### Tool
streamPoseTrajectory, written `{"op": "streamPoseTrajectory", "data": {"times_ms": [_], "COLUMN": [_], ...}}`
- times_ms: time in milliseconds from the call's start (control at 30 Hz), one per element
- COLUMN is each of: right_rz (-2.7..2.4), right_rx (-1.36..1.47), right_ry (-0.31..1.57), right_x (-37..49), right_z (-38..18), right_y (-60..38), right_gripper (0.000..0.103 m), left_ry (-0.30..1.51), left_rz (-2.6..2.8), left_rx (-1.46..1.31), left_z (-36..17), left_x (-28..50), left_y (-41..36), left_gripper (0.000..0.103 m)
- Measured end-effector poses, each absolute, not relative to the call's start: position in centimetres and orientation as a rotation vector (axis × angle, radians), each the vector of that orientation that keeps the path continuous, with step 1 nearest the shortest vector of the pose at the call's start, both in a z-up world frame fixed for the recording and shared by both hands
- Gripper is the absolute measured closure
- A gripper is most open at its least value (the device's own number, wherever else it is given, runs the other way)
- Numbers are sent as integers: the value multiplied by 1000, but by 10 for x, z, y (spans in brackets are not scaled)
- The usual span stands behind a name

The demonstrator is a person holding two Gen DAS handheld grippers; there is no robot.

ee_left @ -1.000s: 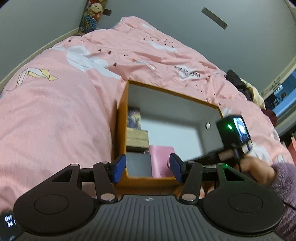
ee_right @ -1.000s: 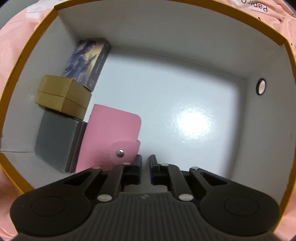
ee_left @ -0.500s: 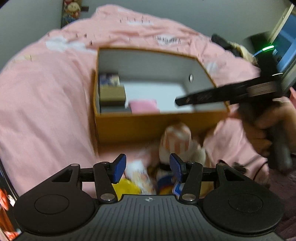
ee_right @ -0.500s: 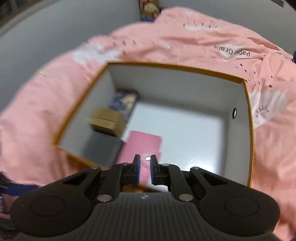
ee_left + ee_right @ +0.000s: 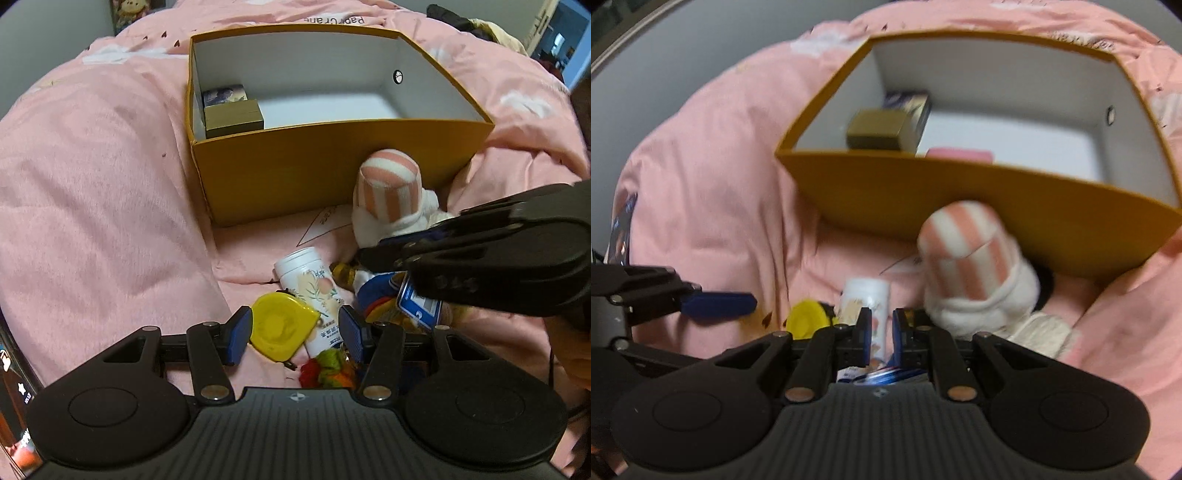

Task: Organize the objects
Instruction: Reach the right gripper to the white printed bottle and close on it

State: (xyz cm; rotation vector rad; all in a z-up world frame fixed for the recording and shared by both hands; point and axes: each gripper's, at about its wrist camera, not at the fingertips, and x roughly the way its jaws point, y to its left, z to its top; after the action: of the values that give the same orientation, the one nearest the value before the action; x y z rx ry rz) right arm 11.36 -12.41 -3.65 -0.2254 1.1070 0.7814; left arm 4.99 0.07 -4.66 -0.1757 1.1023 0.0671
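An orange box (image 5: 332,170) with a white inside sits on the pink bed and holds a gold box (image 5: 233,117), a picture box (image 5: 224,94) and a pink wallet (image 5: 960,154). In front of it lie a yellow tape measure (image 5: 282,325), a white bottle (image 5: 314,291), a striped plush toy (image 5: 388,199) and a blue-clad toy (image 5: 380,291). My left gripper (image 5: 295,334) is open, its fingers either side of the tape measure and bottle. My right gripper (image 5: 881,334) is nearly shut and empty, low over the bottle (image 5: 864,306).
The pink duvet (image 5: 92,206) rises in a hump on the left. A colourful yarn item (image 5: 328,371) lies under my left gripper. A phone screen (image 5: 14,373) shows at the left edge. A plush toy (image 5: 133,9) sits by the far wall.
Both grippers have pulled back out of the box and dropped to the pile of objects in front of it. The pink wallet stays in the box.
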Motion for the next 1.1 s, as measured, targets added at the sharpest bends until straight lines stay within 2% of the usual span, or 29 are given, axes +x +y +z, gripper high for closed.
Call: {"op": "streamPoseTrajectory", "data": {"times_ms": [67, 133, 267, 400, 633, 767, 1100], "right_rz": [788, 782, 761, 778, 768, 778, 767], "right_rx": [-228, -244, -272, -278, -327, -332, -316], "right_ry": [1136, 1160, 1194, 1206, 1244, 1273, 1279], "right_x": [117, 119, 121, 122, 130, 132, 133], "right_z": [-46, -56, -70, -75, -88, -96, -97], "right_y": [-117, -112, -107, -104, -89, -82, -82], "right_gripper": [87, 81, 79, 69, 68, 60, 59], "left_ry": [1103, 1107, 1120, 1133, 1159, 1176, 1190], "left_rz": [65, 66, 66, 59, 33, 34, 6], "left_rx": [-164, -154, -134, -130, -113, -119, -109], "left_z": [-47, -49, -53, -58, -63, -68, -69], "left_x": [49, 50, 50, 51, 52, 55, 57], "left_y": [1, 1, 1, 4, 8, 11, 12], "left_gripper": [42, 42, 42, 42, 42, 42, 42]}}
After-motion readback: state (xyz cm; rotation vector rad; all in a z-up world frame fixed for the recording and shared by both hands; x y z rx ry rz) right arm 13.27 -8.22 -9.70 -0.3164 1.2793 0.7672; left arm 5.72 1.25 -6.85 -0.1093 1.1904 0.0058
